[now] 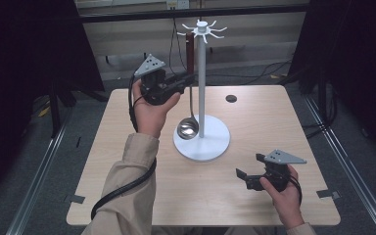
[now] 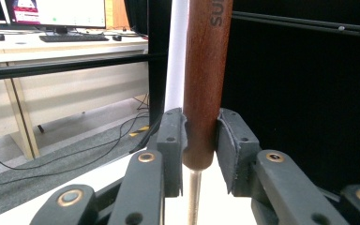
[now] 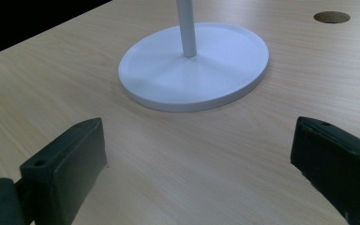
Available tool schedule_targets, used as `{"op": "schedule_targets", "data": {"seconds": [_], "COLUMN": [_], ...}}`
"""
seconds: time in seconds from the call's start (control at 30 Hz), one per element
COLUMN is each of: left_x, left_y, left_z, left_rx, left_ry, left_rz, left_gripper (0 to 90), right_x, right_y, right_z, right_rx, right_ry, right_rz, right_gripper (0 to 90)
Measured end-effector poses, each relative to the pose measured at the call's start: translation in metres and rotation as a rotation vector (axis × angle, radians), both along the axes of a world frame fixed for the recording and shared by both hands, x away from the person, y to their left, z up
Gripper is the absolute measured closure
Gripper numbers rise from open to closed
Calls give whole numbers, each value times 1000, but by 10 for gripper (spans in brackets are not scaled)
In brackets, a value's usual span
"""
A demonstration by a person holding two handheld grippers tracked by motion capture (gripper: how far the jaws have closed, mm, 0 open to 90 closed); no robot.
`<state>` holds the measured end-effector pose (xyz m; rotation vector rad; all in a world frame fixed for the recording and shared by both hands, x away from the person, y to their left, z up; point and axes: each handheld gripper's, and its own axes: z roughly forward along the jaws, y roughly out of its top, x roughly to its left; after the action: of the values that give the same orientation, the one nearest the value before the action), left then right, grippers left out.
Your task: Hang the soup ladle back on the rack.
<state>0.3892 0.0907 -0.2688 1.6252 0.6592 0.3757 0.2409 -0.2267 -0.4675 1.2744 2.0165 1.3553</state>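
One light wood table carries everything, with one round dark hole near its far edge. On it stands one white utensil stand: a round flat base, a single upright pole, and a crown of curved hooks at the top; about eight hooks can be made out, though they are too small to count surely.

Two hands each hold one claw. The left claw is raised beside the pole and is clenched on the brown wooden handle of one ladle; the left gripper view shows the handle pinched upright between the two pads, with the thin metal shank running down below them. The ladle's steel bowl hangs low, just over the near-left part of the base, beside the pole.

The right claw rests low near the table's front right, well apart from the stand, its two jaws spread wide and grasping nothing.
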Motion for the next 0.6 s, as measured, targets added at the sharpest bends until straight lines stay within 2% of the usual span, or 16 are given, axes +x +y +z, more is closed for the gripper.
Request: {"op": "schedule_targets", "data": {"seconds": [0.33,0.57,0.6], "left_x": [0,-1,-2], "left_y": [4,4,5], "left_z": [4,2,0], "left_rx": [5,16,33], "left_ry": [-19,-5,-2], "left_rz": [11,16,22], "left_gripper": [660,613,572], "right_x": [0,-1,-1], "right_y": [1,-1,-1], "right_z": [-1,-1,0], "right_rx": [0,-1,3], "right_ry": [10,8,6], "right_rz": [1,1,-1], "right_gripper": [30,30,30]}}
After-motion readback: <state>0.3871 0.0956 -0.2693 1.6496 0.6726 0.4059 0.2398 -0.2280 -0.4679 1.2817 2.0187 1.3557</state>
